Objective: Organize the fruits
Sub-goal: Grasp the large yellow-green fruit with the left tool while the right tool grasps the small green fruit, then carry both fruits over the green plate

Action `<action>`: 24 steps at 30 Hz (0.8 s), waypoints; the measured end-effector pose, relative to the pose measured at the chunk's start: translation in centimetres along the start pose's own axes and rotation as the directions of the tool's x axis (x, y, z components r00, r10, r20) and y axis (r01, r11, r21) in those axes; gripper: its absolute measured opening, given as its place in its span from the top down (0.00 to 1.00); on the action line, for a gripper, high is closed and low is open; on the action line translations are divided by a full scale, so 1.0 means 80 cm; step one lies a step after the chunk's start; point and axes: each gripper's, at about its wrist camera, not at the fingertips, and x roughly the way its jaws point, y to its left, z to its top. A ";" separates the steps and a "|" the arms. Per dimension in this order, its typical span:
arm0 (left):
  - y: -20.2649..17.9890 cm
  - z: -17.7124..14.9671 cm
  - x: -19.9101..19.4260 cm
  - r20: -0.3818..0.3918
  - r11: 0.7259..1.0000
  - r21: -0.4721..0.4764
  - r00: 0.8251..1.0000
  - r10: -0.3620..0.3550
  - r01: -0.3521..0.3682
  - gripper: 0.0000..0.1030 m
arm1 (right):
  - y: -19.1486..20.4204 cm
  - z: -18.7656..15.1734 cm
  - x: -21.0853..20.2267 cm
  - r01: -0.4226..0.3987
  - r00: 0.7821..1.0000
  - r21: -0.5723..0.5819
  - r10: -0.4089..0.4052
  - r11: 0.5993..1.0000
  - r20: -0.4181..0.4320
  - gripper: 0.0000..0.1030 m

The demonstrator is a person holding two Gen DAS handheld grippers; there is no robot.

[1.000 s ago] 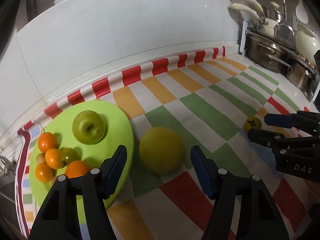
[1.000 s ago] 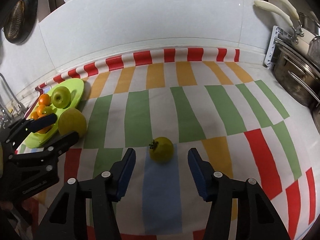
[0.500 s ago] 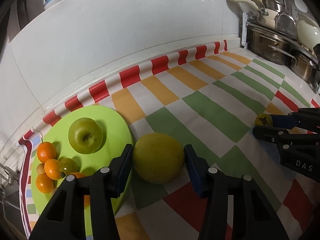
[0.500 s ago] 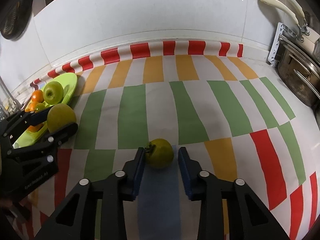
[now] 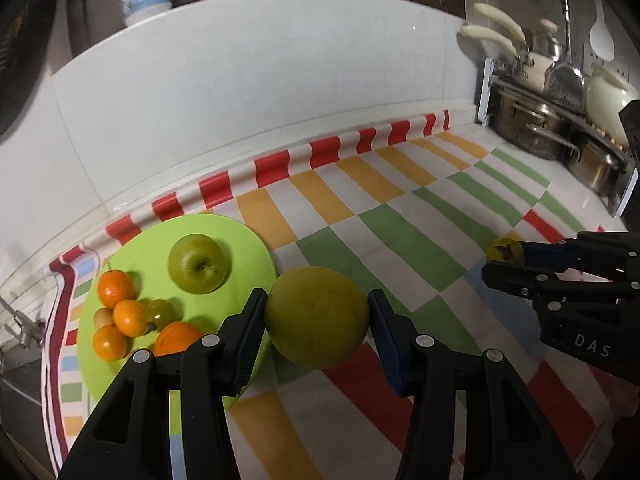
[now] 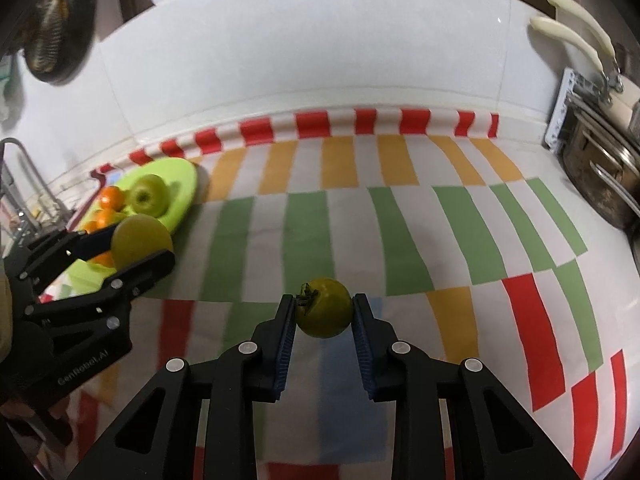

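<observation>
On the table [image 5: 400, 216], covered by a cloth checked in red, orange, green and white, the left gripper [image 5: 317, 316] has both blue pads pressed against a large yellow-green round fruit [image 5: 317, 317], which sits just beside the right edge of a lime-green plate [image 5: 240, 240]. The left finger of that gripper reaches over the plate's rim. The plate lies near the white wall at the cloth's back left and carries a green apple [image 5: 198, 263], several small oranges [image 5: 116, 289], a small green tomato [image 5: 162, 312] and a larger orange fruit [image 5: 178, 338] partly hidden behind the gripper finger.

Well apart to the right, the right gripper [image 6: 324, 312] is closed on a small green tomato with a dark stem [image 6: 323, 307], its pads touching both sides of the fruit. Whether this tomato rests on the cloth or hangs just above it cannot be told; a pale blue square of the cloth lies beneath it. Steel pots [image 5: 528, 128] stand at the far right end of the table, with cream-handled pans [image 5: 496, 32] above them.
</observation>
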 end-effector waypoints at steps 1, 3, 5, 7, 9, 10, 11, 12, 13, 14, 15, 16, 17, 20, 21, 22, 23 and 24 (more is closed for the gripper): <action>0.002 -0.001 -0.008 0.006 1.000 -0.008 1.000 -0.002 0.002 0.51 | 0.006 0.002 -0.007 -0.011 1.000 -0.010 0.012 1.000 0.008 0.72; 0.007 -0.002 -0.021 0.013 1.000 -0.021 1.000 0.002 -0.002 0.51 | 0.014 0.004 -0.016 -0.026 0.999 -0.024 0.027 0.999 0.020 0.72; 0.013 -0.004 -0.035 0.024 0.999 -0.038 1.000 0.007 -0.006 0.51 | 0.024 0.007 -0.026 -0.045 0.998 -0.041 0.046 0.998 0.034 0.72; 0.019 -0.005 -0.049 0.037 0.999 -0.052 0.999 0.014 -0.012 0.51 | 0.036 0.009 -0.037 -0.061 0.997 -0.060 0.064 0.996 0.051 0.72; 0.025 -0.007 -0.062 0.052 0.998 -0.064 0.998 0.020 -0.017 0.51 | 0.044 0.011 -0.046 -0.075 0.995 -0.074 0.080 0.994 0.062 0.72; 0.029 -0.007 -0.069 0.060 0.997 -0.071 0.998 0.027 -0.023 0.51 | 0.050 0.013 -0.051 -0.085 0.993 -0.083 0.091 0.993 0.070 0.72; 0.031 -0.008 -0.074 0.064 0.997 -0.076 0.997 0.031 -0.026 0.51 | 0.055 0.015 -0.056 -0.091 0.992 -0.093 0.099 0.991 0.078 0.72; 0.036 -0.009 -0.082 0.074 0.996 -0.085 0.997 0.035 -0.029 0.51 | 0.061 0.016 -0.060 -0.096 0.991 -0.102 0.105 0.990 0.085 0.72; 0.038 -0.009 -0.086 0.080 0.995 -0.090 0.996 0.039 -0.031 0.51 | 0.068 0.019 -0.065 -0.106 0.989 -0.118 0.117 0.987 0.092 0.72; 0.042 -0.008 -0.090 0.087 0.995 -0.092 0.995 0.045 -0.037 0.51 | 0.073 0.021 -0.067 -0.113 0.987 -0.127 0.126 0.986 0.096 0.72; 0.045 -0.007 -0.094 0.094 0.995 -0.095 0.994 0.052 -0.043 0.51 | 0.079 0.023 -0.070 -0.123 0.986 -0.136 0.137 0.983 0.100 0.72; 0.050 -0.007 -0.098 0.101 0.994 -0.099 0.993 0.061 -0.051 0.51 | 0.086 0.026 -0.072 -0.133 0.983 -0.147 0.149 0.980 0.103 0.72; 0.055 -0.007 -0.101 0.105 0.993 -0.102 0.992 0.067 -0.057 0.51 | 0.092 0.029 -0.073 -0.141 0.982 -0.159 0.159 0.977 0.105 0.72; 0.070 -0.006 -0.108 0.114 0.990 -0.110 0.989 0.095 -0.083 0.51 | 0.113 0.037 -0.075 -0.165 0.975 -0.189 0.188 0.968 0.114 0.72; 0.075 -0.007 -0.109 0.116 0.989 -0.113 0.988 0.106 -0.093 0.51 | 0.118 0.040 -0.075 -0.171 0.974 -0.198 0.196 0.965 0.114 0.72; 0.082 -0.007 -0.110 0.116 0.988 -0.119 0.986 0.116 -0.102 0.51 | 0.125 0.043 -0.074 -0.180 0.972 -0.209 0.206 0.961 0.114 0.72; 0.089 -0.007 -0.110 0.115 0.986 -0.124 0.985 0.125 -0.111 0.51 | 0.130 0.045 -0.072 -0.189 0.970 -0.218 0.217 0.957 0.110 0.72; 0.094 -0.008 -0.110 0.115 0.985 -0.127 0.985 0.131 -0.116 0.51 | 0.136 0.048 -0.069 -0.197 0.969 -0.225 0.225 0.954 0.105 0.72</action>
